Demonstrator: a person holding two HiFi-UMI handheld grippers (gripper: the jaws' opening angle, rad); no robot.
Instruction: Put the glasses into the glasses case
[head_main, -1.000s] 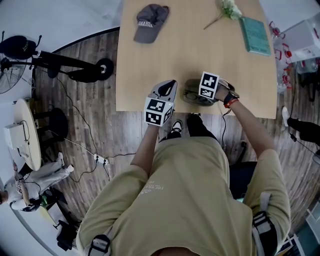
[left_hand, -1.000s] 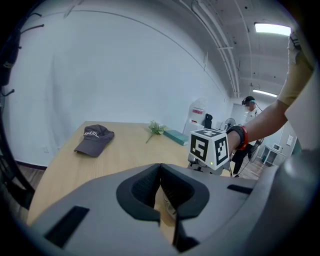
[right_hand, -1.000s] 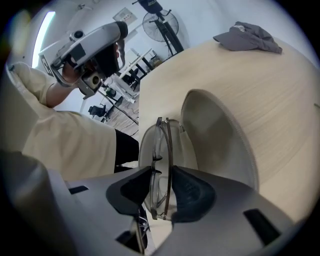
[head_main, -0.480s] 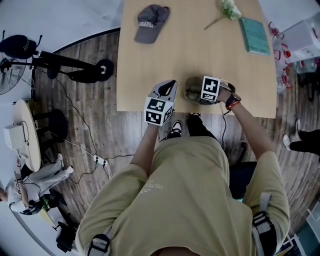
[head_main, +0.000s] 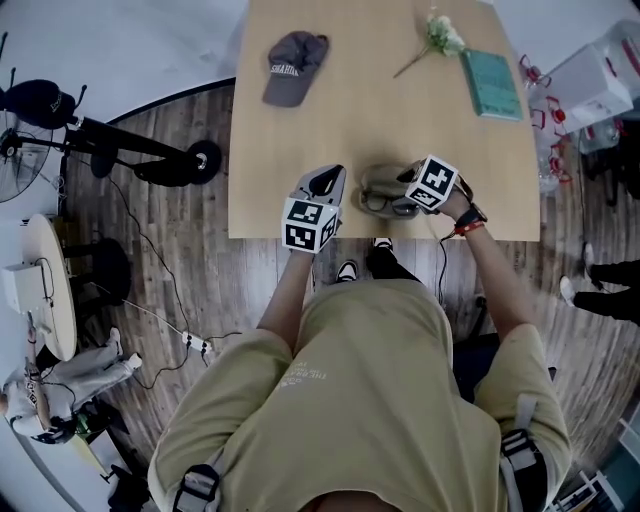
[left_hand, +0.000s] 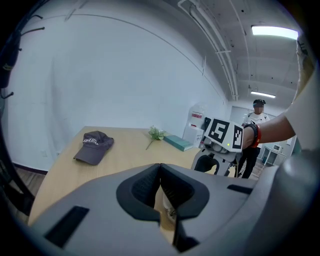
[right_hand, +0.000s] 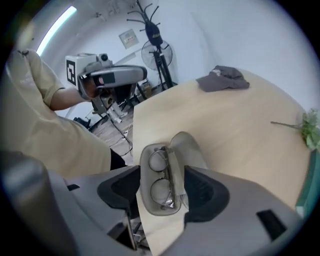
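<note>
An open grey glasses case (head_main: 383, 182) lies near the table's front edge, and the round-rimmed glasses (right_hand: 162, 177) lie folded inside it (right_hand: 150, 165). My right gripper (head_main: 408, 190) hangs just above the case, pointing steeply down. Its jaws have just been opening and now stand wide (right_hand: 162, 192). The case sits below the gap between them, and the pads touch neither it nor the glasses. My left gripper (head_main: 328, 178) rests to the left of the case at the table edge. Its pads meet with nothing between them (left_hand: 161, 172).
A dark grey cap (head_main: 293, 65) lies at the far left of the wooden table (head_main: 350, 120). A flower sprig (head_main: 432, 38) and a teal book (head_main: 490, 83) lie at the far right. The table's front edge runs just under both grippers.
My right gripper has lifted off the case, tilted, and opened its jaws. The glasses stay in the case. The left gripper has kept still.
</note>
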